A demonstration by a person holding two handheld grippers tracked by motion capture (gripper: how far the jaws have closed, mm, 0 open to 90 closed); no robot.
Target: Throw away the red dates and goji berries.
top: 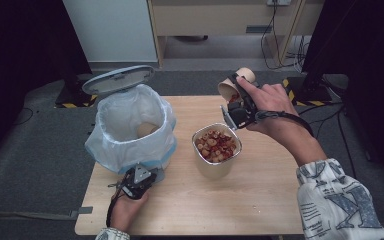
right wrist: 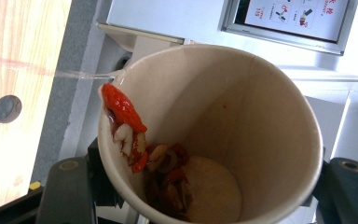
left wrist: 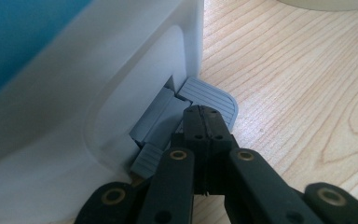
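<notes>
A white pedal bin (top: 111, 146) lined with a white bag stands at the table's left, its grey lid (top: 118, 79) raised. A paper cup (top: 146, 130) lies inside it. My left gripper (top: 142, 178) sits at the bin's base, jaws shut, tips (left wrist: 206, 115) resting on the grey pedal (left wrist: 214, 95). My right gripper (top: 237, 104) is shut on a small paper cup (top: 229, 86), held tilted in the air above the table's far side. Red and pale food scraps (right wrist: 123, 116) cling to that cup's rim and bottom (right wrist: 242, 107). Below it stands a larger cup (top: 212, 170) full of similar scraps.
The wooden table (top: 260, 200) has bare room at the front and right. Dark floor surrounds it, with a cabinet and cables (top: 275, 45) beyond the far edge. A round hole (right wrist: 7, 108) shows in a wooden surface at the left of the right gripper view.
</notes>
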